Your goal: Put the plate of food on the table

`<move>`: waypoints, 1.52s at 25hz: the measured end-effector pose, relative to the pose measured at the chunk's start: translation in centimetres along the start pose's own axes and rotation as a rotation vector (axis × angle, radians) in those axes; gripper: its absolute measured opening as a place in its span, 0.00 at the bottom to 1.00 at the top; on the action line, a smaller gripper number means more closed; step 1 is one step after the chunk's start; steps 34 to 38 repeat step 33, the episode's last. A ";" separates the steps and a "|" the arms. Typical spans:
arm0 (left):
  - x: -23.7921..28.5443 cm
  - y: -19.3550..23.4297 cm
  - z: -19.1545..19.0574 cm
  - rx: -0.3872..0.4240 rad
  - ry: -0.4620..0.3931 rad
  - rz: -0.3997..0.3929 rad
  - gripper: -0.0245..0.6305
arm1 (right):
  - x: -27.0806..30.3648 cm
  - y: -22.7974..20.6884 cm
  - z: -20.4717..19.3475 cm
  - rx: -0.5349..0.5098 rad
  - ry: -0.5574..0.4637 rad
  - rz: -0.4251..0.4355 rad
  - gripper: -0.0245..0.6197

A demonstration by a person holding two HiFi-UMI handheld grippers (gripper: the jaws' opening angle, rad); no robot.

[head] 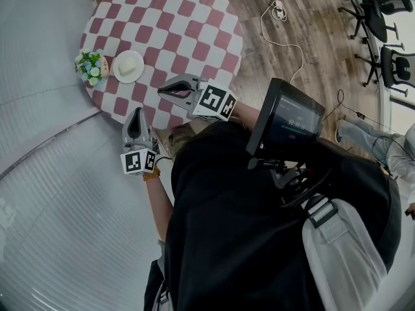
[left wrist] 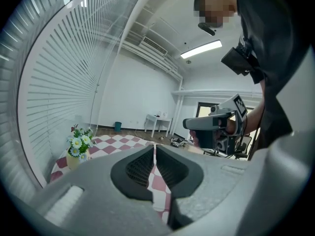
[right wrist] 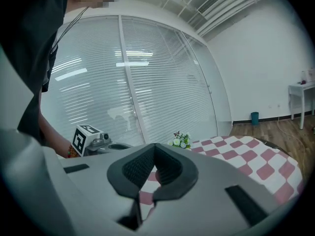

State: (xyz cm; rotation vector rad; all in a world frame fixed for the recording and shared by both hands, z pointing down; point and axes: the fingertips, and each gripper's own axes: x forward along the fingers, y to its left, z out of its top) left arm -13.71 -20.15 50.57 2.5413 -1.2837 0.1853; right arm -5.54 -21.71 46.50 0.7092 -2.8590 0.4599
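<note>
Round checked table [head: 194,24] at 12 o'clock. Right gripper [head: 170,89] and left gripper [head: 135,120] are by its near edge, both clenched on nothing. Plate of food [head: 128,66] already sits on the cloth at 10 o'clock, just beside flower vase [head: 91,67]. Placement looks done; best to back both grippers off without nudging the plate. Chest screen [head: 295,118] text too small to read

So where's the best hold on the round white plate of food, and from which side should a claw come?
Probably the rim of the round white plate of food, on the edge facing the open red-and-white checked tablecloth. It lies flat, so only the thin rim offers a pinch, and the yellow pot of flowers crowds the opposite side.
</note>
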 end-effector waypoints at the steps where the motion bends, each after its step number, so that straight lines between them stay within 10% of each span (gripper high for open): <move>1: 0.0 0.0 -0.3 -0.001 0.006 -0.001 0.06 | 0.0 0.0 -0.1 0.002 0.003 0.002 0.05; 38: 0.2 0.0 -5.8 -0.074 0.132 -0.006 0.06 | 0.4 -0.2 -3.8 0.021 0.076 0.007 0.05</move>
